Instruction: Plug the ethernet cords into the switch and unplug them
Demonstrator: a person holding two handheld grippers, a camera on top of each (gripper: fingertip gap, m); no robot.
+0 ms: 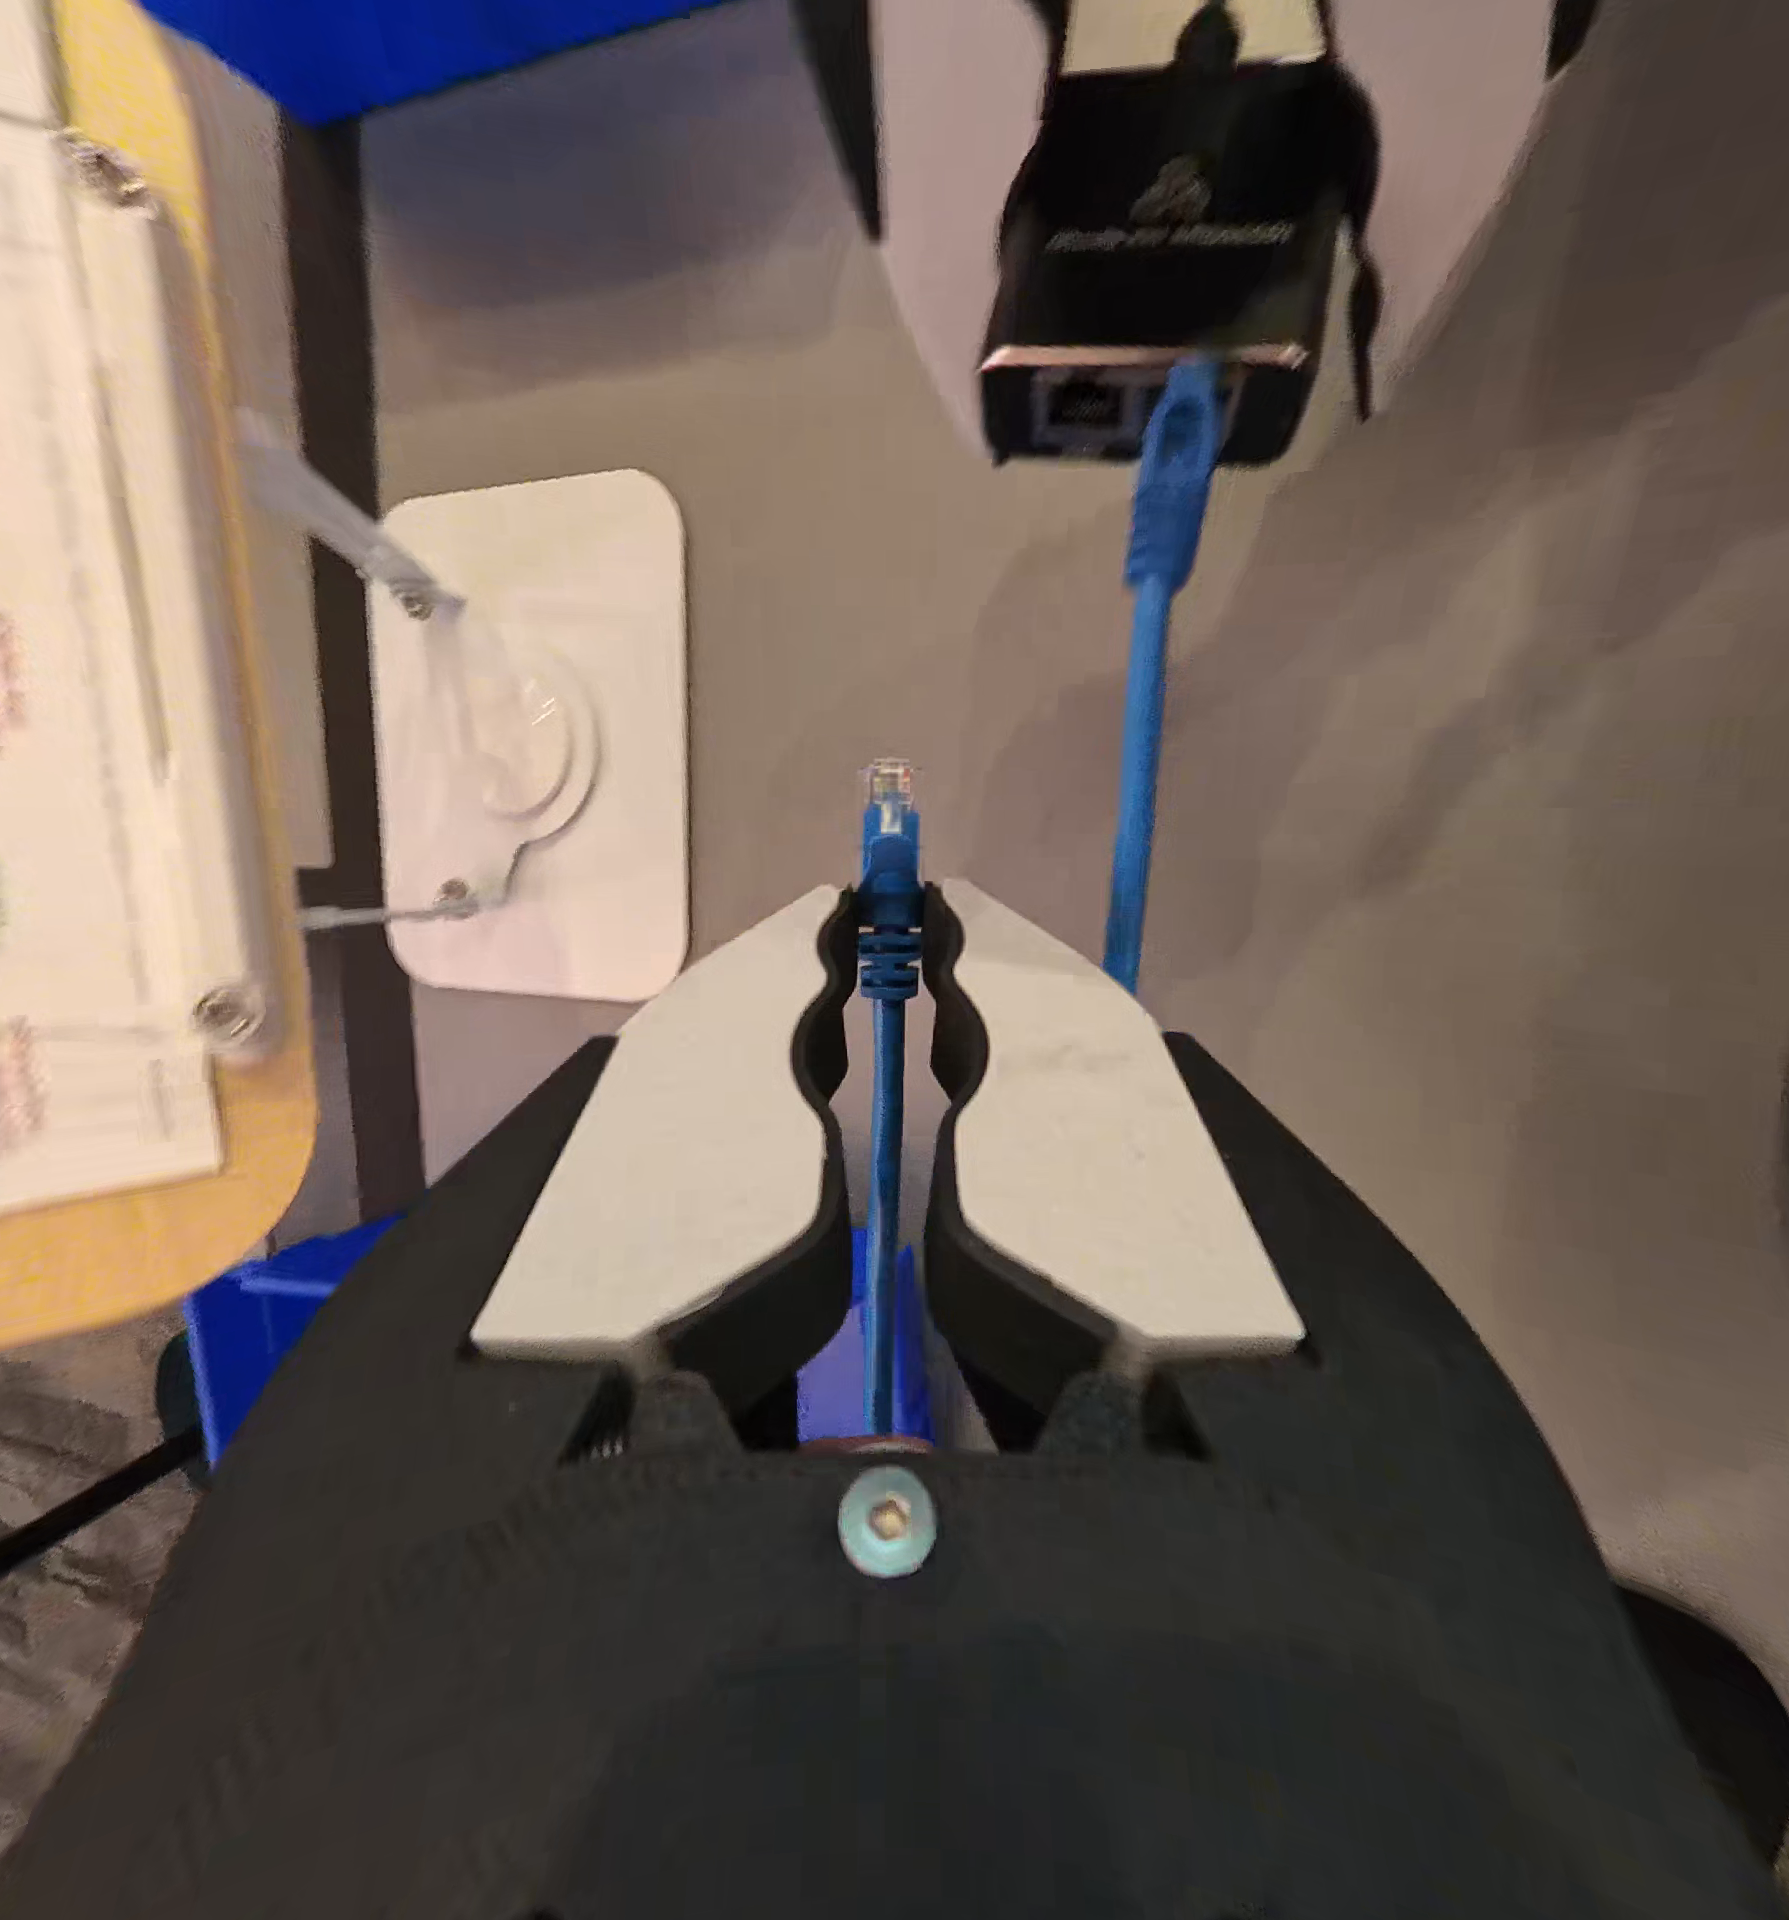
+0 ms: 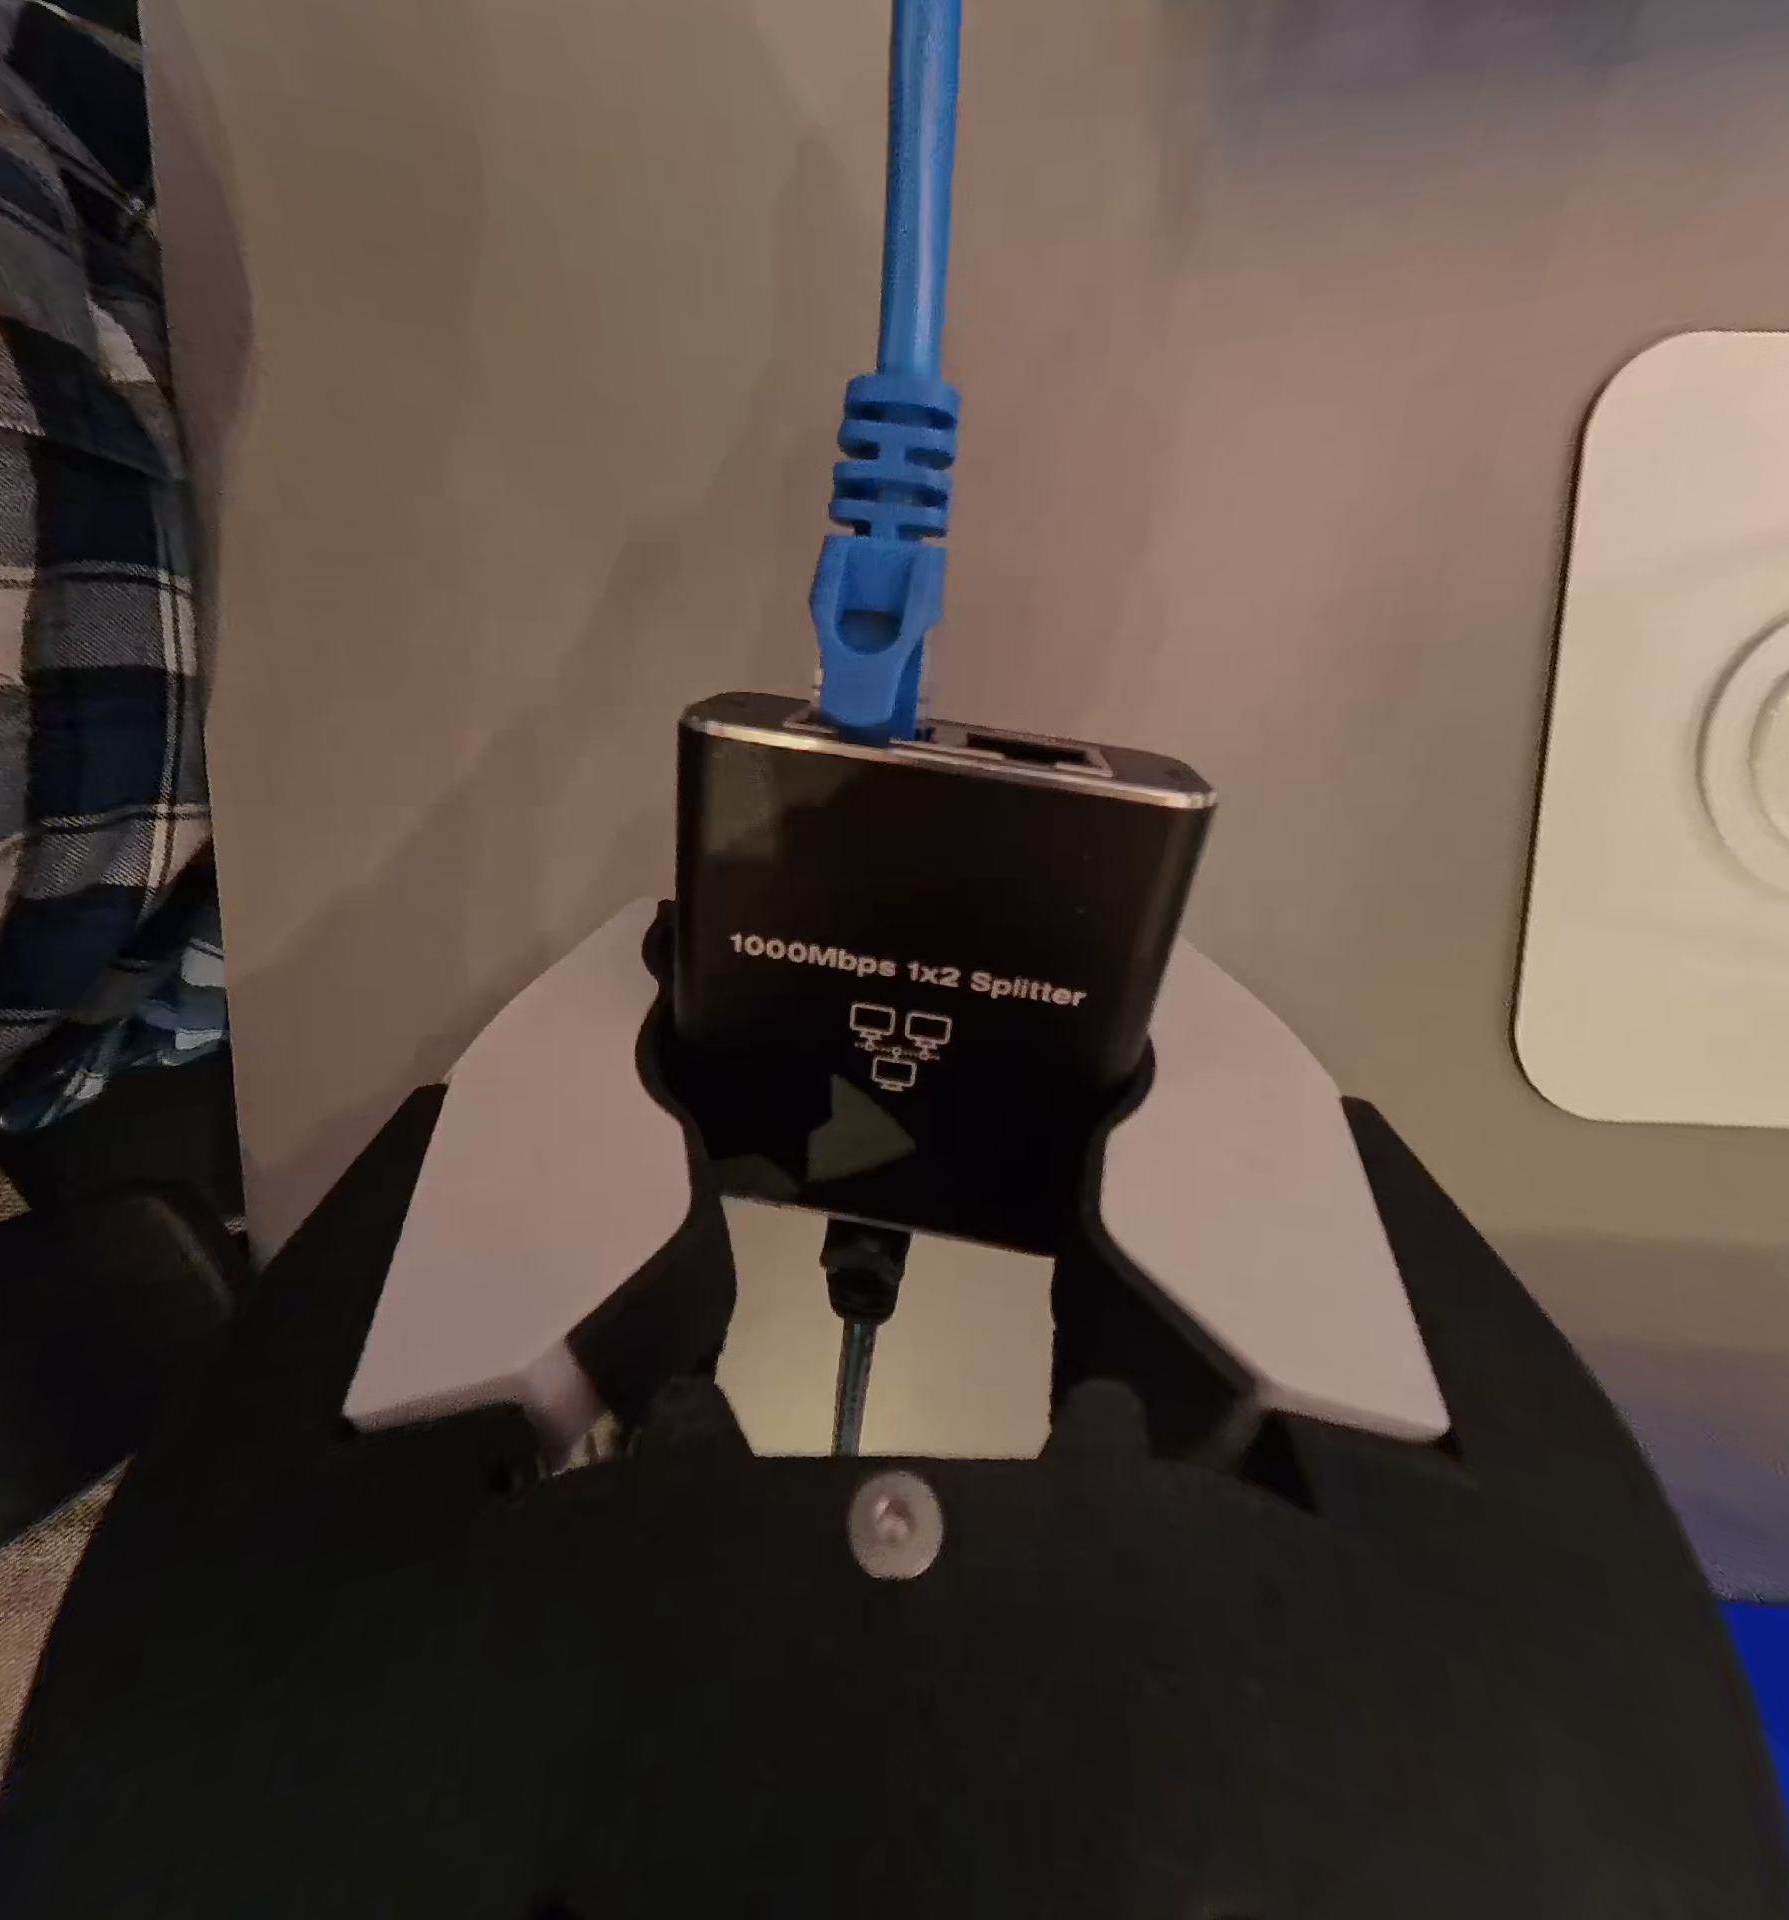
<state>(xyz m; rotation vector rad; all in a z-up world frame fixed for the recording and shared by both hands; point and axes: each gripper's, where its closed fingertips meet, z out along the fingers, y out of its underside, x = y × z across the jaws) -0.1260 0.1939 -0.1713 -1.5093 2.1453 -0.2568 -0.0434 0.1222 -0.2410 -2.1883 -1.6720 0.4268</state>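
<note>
Blue ethernet cords (image 1: 888, 914) (image 2: 895, 582), two, black switch (image 2: 931, 935), one, two ports

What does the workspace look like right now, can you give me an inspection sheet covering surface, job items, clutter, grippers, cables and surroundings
Surface: grey panel behind everything; whether it is a wall or a tabletop, cannot tell.
Job's things: black switch, one port filled, the neighbouring port empty.
Clutter: white plate with a clear fitting; blue bin.
Grippers: left gripper shut on a free blue plug; right gripper clamps the switch by its sides.
Cables: second blue cord plugged into the switch; dark lead at its back end.
Surroundings: printed sheet on a wooden board; plaid sleeve.
</note>
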